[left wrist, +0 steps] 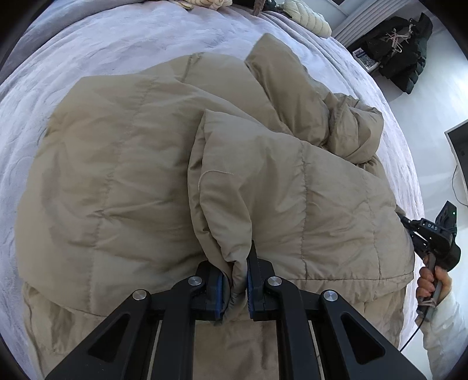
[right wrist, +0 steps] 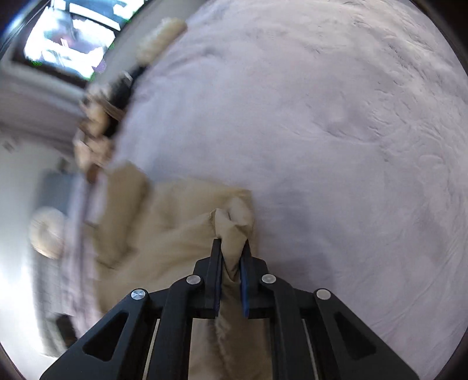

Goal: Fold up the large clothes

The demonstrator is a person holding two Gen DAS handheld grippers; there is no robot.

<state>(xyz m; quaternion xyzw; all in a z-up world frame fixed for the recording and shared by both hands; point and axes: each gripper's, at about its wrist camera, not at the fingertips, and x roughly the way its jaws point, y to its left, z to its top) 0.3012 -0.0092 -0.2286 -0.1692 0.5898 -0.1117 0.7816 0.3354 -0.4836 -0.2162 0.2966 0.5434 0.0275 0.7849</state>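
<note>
A large beige puffer jacket [left wrist: 125, 181] lies spread on a lilac bed cover [left wrist: 102, 49], one flap folded over its middle. My left gripper [left wrist: 238, 280] is shut on a bunched fold of the jacket at its near edge. My right gripper [right wrist: 231, 263] is shut on another bunch of the same jacket [right wrist: 163, 222], held over the bed cover [right wrist: 336, 131]; this view is blurred on the left. The right gripper's body [left wrist: 433, 236] and the hand holding it show at the jacket's right edge in the left wrist view.
Cream quilted clothes [left wrist: 310, 17] lie at the far end of the bed. Dark clothes [left wrist: 403, 58] are piled on the white floor beyond the bed's right side. A window [right wrist: 70, 38] and a round object [right wrist: 46, 233] show blurred at the left.
</note>
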